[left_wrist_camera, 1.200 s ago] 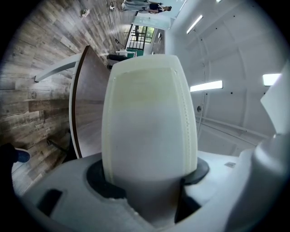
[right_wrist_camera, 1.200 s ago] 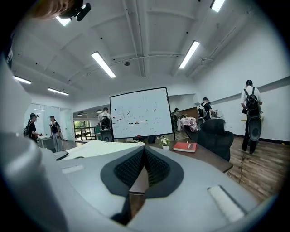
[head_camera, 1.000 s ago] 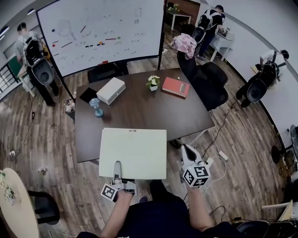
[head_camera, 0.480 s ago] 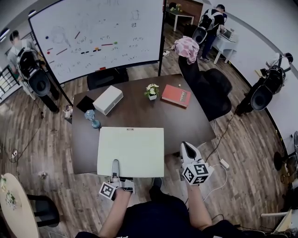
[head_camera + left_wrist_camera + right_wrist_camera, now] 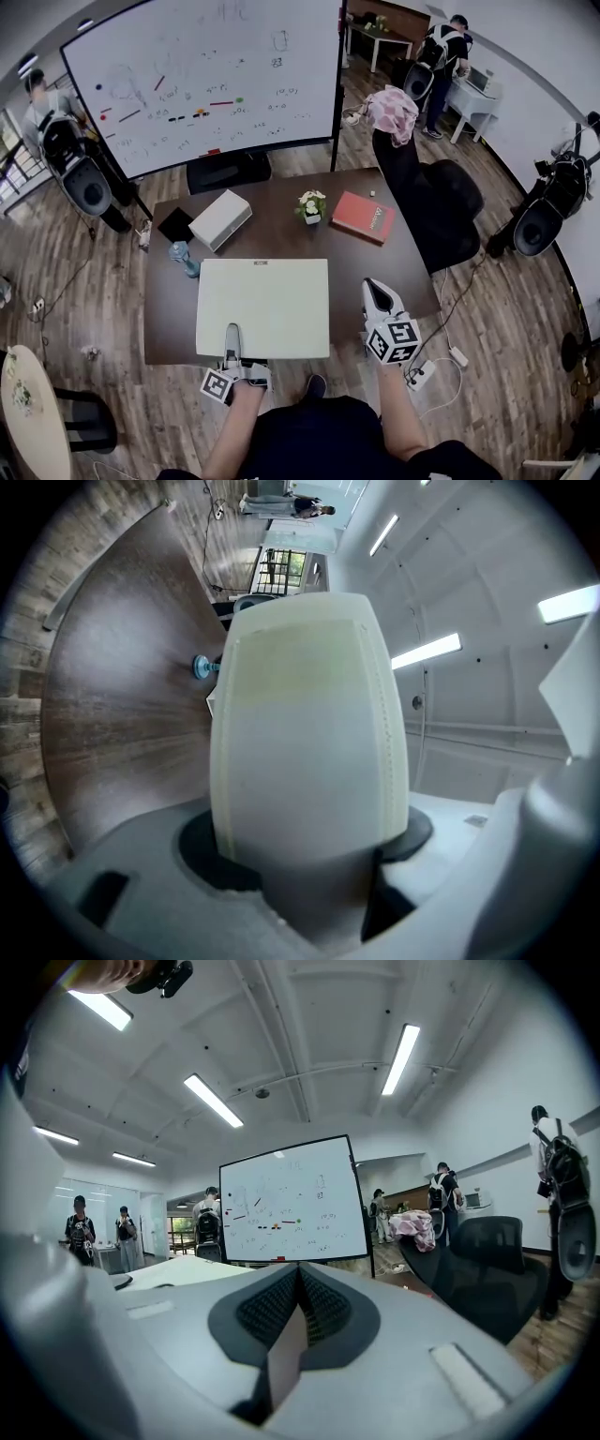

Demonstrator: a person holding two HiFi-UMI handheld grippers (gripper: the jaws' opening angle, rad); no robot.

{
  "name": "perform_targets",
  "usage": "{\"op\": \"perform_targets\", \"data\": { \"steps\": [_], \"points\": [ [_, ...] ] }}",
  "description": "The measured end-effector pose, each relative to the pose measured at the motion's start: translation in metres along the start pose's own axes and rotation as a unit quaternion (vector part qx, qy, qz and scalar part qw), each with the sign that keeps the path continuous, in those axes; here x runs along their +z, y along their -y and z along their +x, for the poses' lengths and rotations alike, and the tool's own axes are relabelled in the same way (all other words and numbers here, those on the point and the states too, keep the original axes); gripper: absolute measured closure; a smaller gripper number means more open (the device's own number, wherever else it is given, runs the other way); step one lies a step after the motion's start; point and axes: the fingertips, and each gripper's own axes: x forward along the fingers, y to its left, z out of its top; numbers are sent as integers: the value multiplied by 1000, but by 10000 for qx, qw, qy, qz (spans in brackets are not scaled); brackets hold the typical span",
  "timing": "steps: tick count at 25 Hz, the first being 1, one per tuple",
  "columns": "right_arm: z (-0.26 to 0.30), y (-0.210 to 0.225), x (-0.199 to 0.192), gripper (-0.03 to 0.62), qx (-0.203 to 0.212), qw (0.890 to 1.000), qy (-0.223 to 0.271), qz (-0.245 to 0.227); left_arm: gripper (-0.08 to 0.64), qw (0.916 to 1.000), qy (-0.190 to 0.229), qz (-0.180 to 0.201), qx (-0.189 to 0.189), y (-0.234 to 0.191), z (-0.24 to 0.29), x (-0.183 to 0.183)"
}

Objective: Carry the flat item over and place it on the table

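Note:
The flat item is a pale cream board (image 5: 262, 305), held level over the near half of the dark brown table (image 5: 281, 234). My left gripper (image 5: 232, 339) is shut on the middle of its near edge. In the left gripper view the board (image 5: 305, 724) runs away between the jaws, with the table (image 5: 122, 696) beside it. My right gripper (image 5: 377, 295) hangs to the right of the board, near the table's front right corner. It touches nothing. In the right gripper view its jaws (image 5: 298, 1274) meet with nothing between them.
On the far half of the table stand a white box (image 5: 220, 218), a black pad (image 5: 174, 224), a blue object (image 5: 181, 253), a small potted plant (image 5: 310, 204) and a red book (image 5: 364, 217). A black office chair (image 5: 441, 211) is at the right, a whiteboard (image 5: 206, 84) behind.
Both grippers and the board have moved forward towards the table. The board, whose near part hung off the front edge, now lies almost wholly over the tabletop.

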Motion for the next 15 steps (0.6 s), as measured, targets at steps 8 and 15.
{"op": "perform_targets", "data": {
  "steps": [8,15],
  "points": [
    [41,19,2,584,240,9997,-72,10,264,9999,103,119,32,0,24,-8],
    [57,14,11,584,328,9994,-37,-38,266,9996,248,83,62,-15,35,-2]
  ]
}}
